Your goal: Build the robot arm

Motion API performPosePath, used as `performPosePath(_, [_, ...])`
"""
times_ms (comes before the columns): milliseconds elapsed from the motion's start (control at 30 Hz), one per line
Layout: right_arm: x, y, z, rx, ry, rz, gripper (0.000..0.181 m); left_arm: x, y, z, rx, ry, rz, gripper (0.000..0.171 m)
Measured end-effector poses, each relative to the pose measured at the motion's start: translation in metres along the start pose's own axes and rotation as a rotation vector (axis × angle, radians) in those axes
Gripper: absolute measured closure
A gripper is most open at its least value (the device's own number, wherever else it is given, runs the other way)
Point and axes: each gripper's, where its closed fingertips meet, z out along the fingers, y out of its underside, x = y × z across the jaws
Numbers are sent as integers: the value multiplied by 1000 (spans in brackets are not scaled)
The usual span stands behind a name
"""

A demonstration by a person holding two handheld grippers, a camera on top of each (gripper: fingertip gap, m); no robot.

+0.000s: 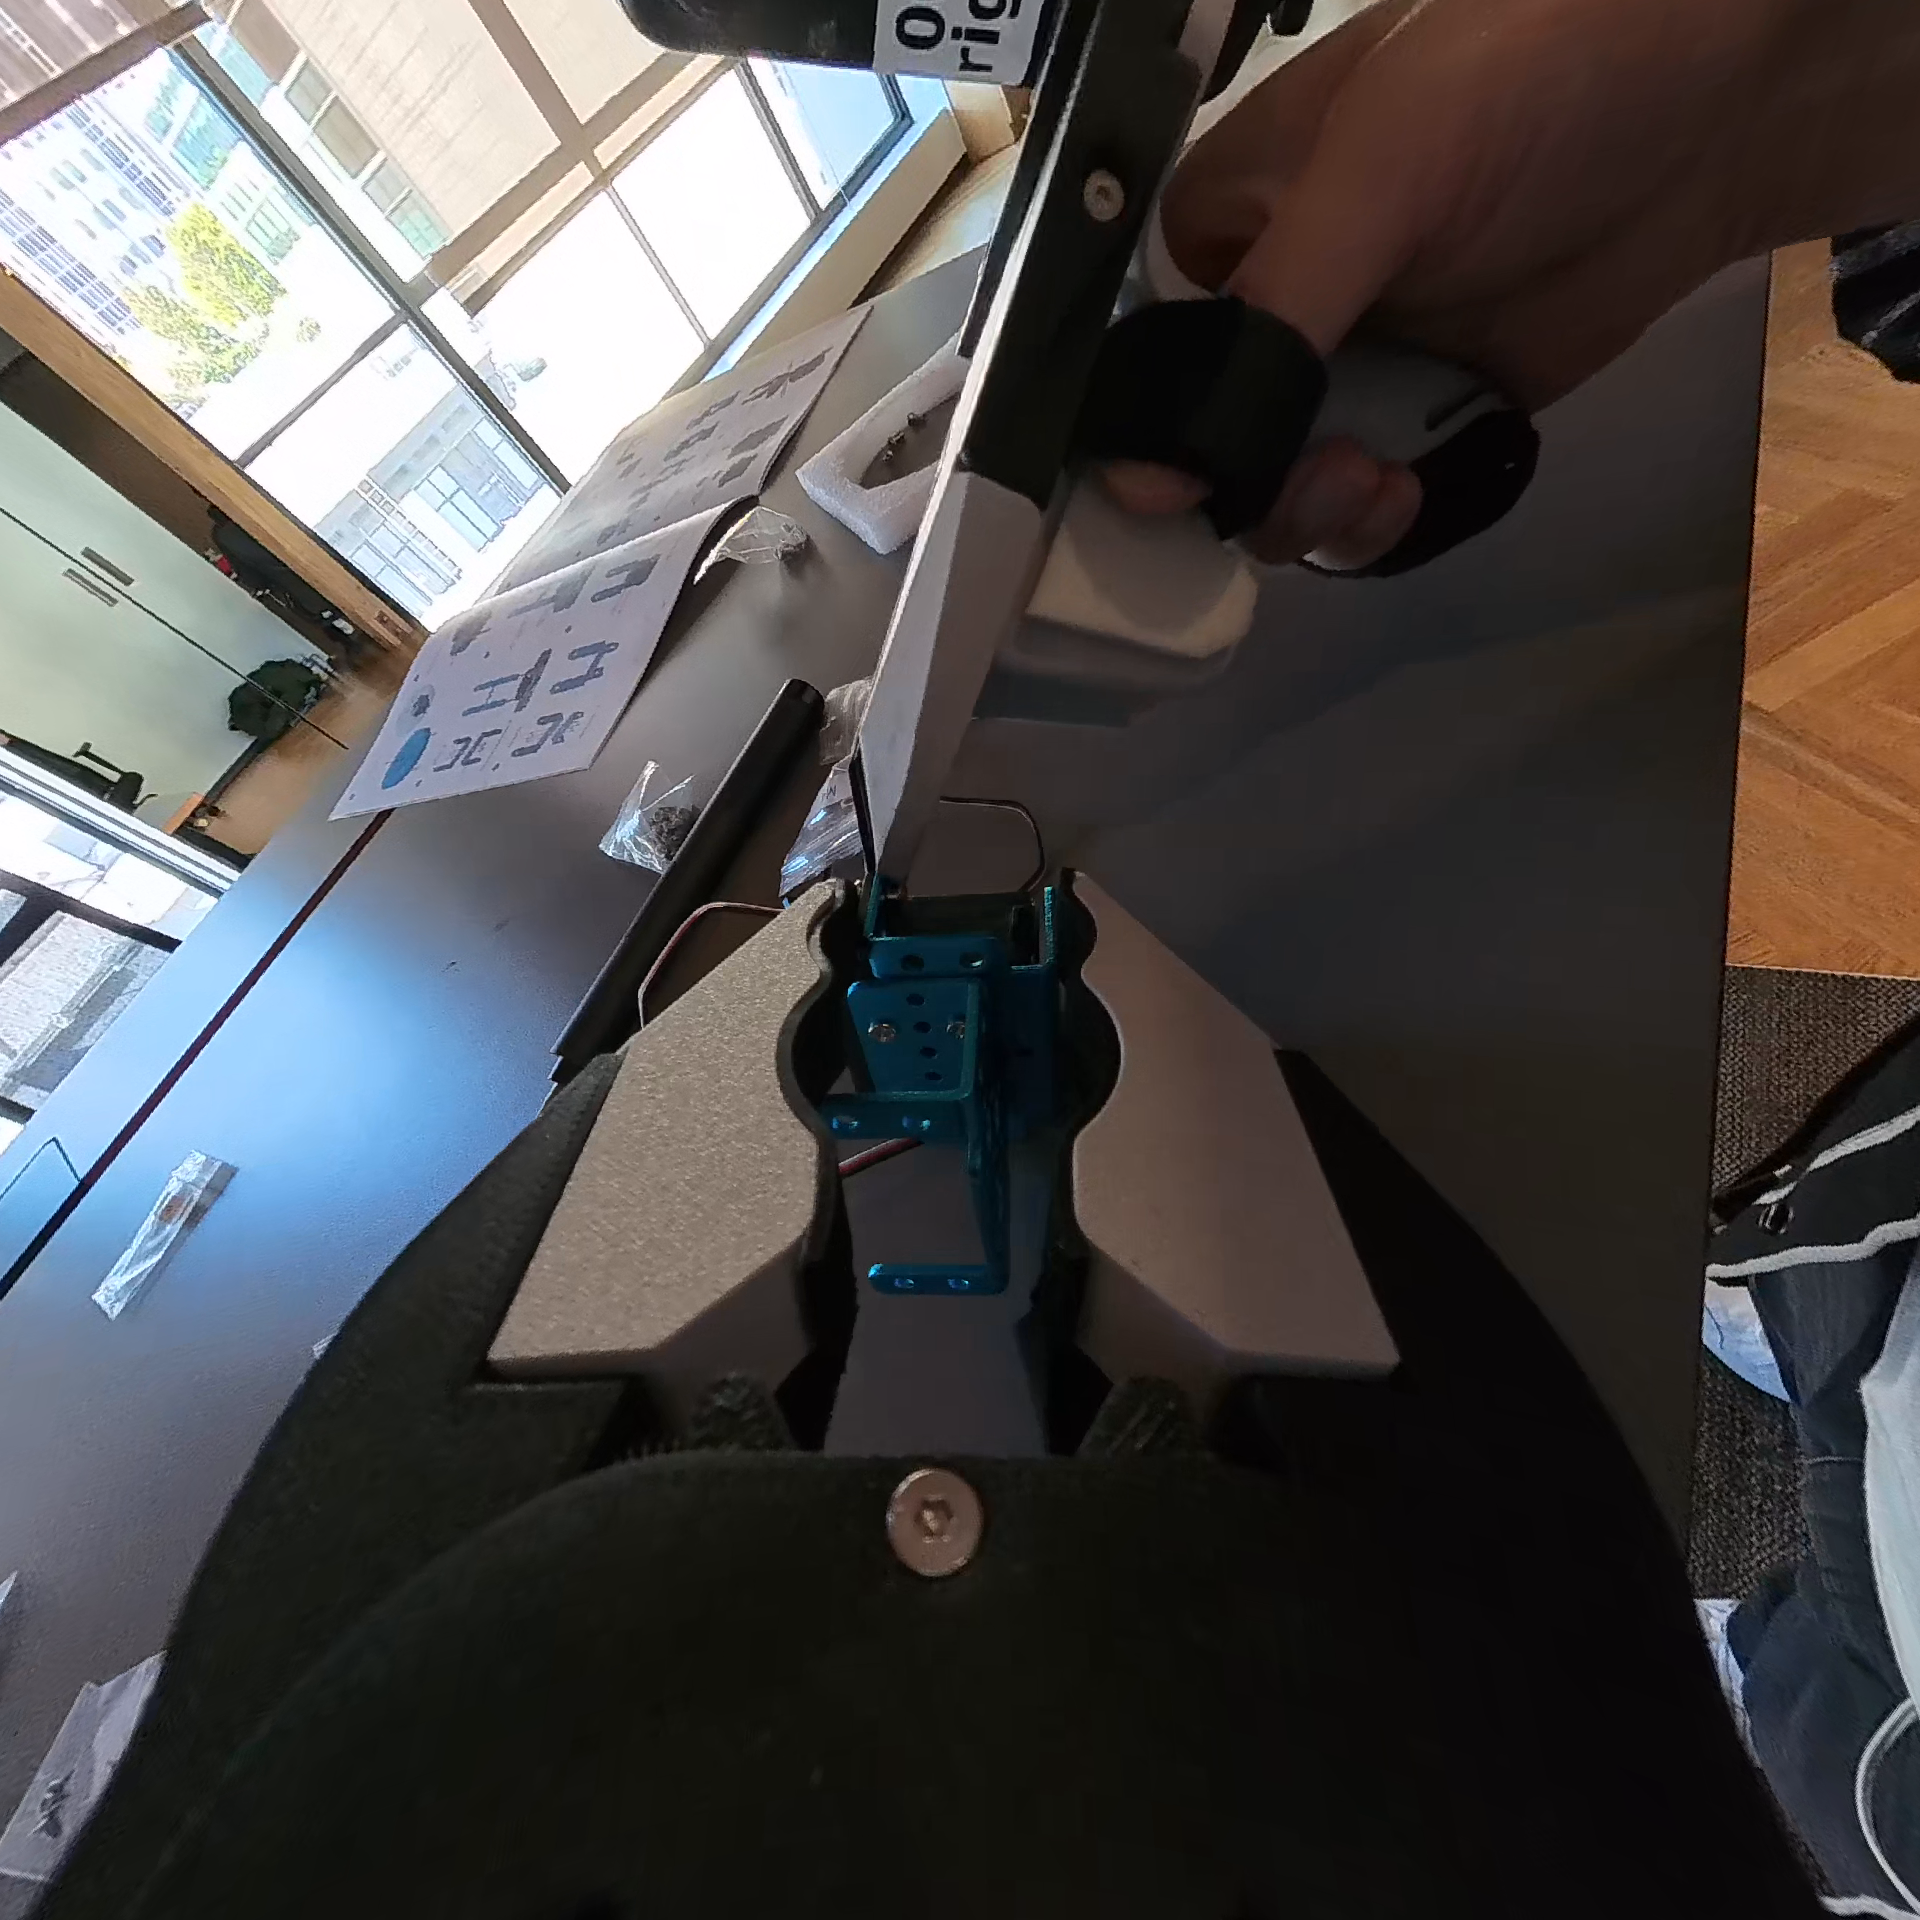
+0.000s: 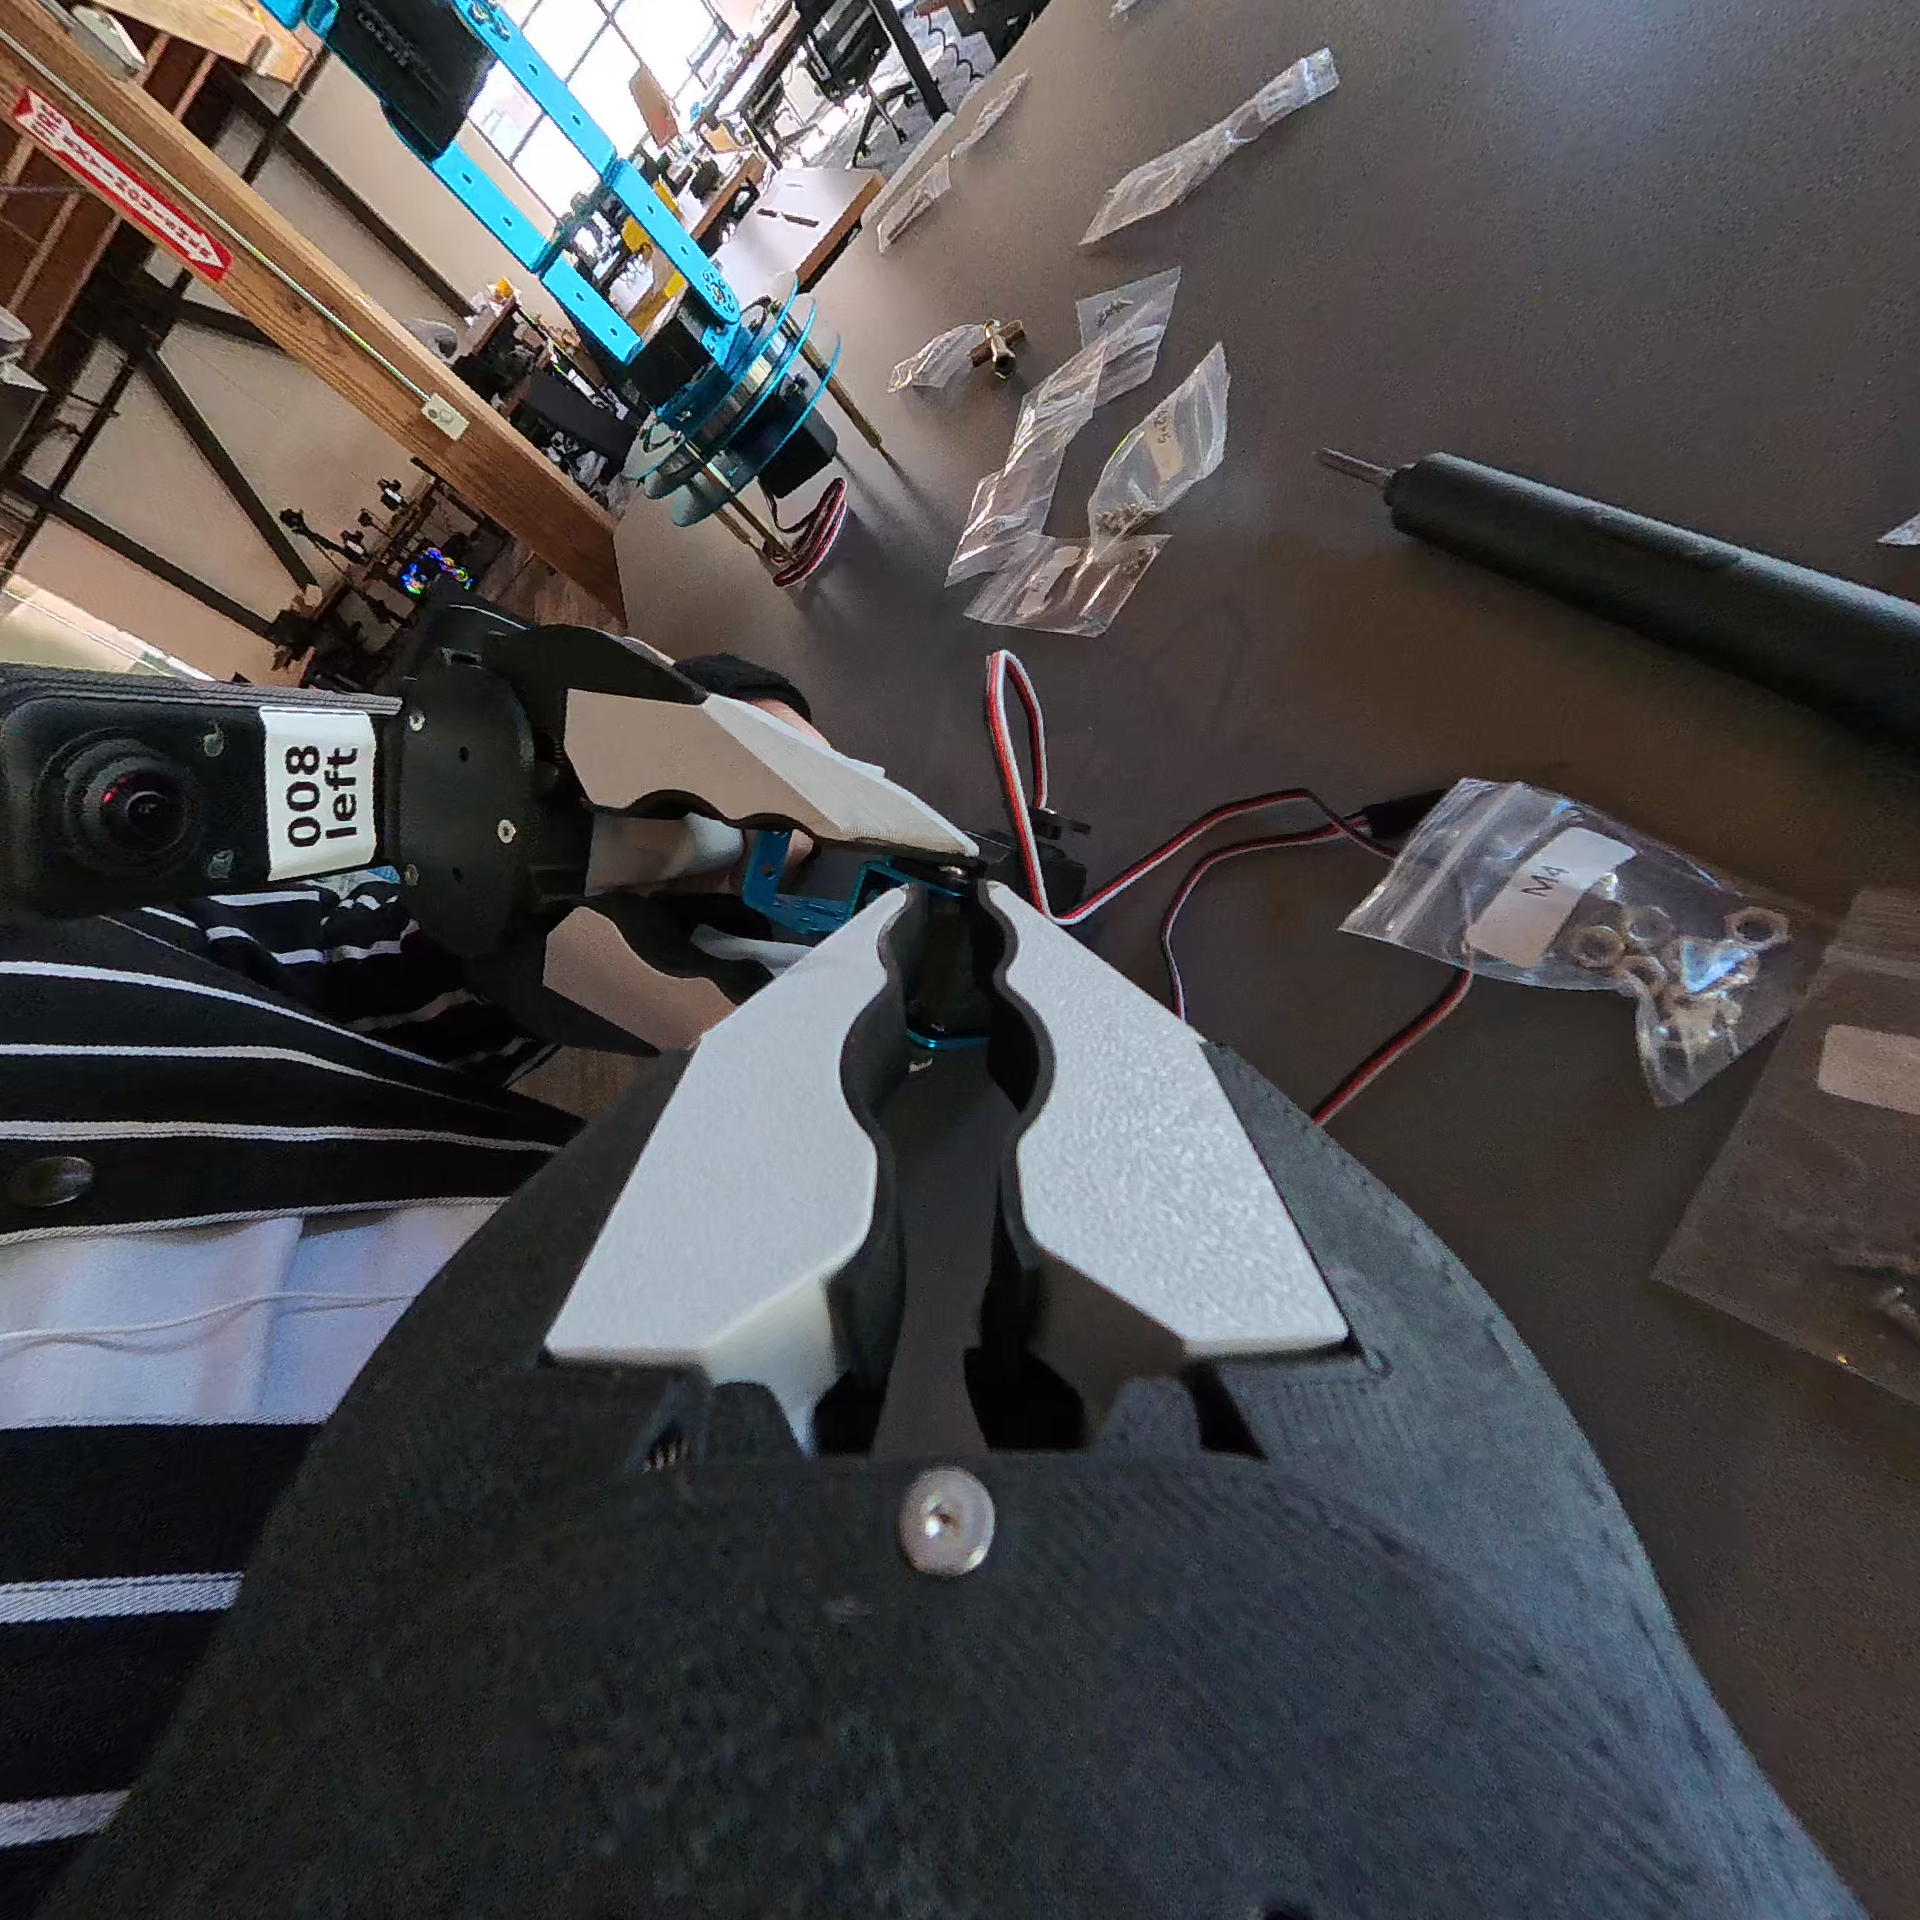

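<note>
A blue perforated metal bracket assembly (image 1: 935,1049) with a black servo body sits between my left gripper's (image 1: 956,894) grey fingers, which are shut on it above the dark table (image 1: 1403,935). My right gripper (image 1: 902,842) comes down from above, held by a person's hand (image 1: 1455,208), and its tips meet the assembly's far end. In the right wrist view my right gripper (image 2: 948,896) is shut on the black servo part (image 2: 940,977) with a blue ring. My left gripper (image 2: 831,894) holds the blue bracket (image 2: 774,883) from the left. A red, white and black servo wire (image 2: 1195,862) trails onto the table.
A black screwdriver (image 2: 1662,592) and several clear hardware bags (image 2: 1579,914) lie on the table. A blue robot arm on a round base (image 2: 727,405) stands at the back. An open booklet (image 1: 561,665) and a white foam tray (image 1: 873,478) lie near the window. My two grippers' fingertips are within a few centimetres of each other.
</note>
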Motion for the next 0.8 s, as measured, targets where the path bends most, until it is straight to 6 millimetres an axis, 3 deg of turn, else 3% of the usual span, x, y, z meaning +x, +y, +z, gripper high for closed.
performPosePath(667, [1, 2, -2, 26, 16, -54, 181, -1, 1, 2, 1, -3, -1, 136])
performPosePath(800, [-10, -5, -6, 76, -94, 22, 181, 0, 1, 2, 1, -4, 3, 136])
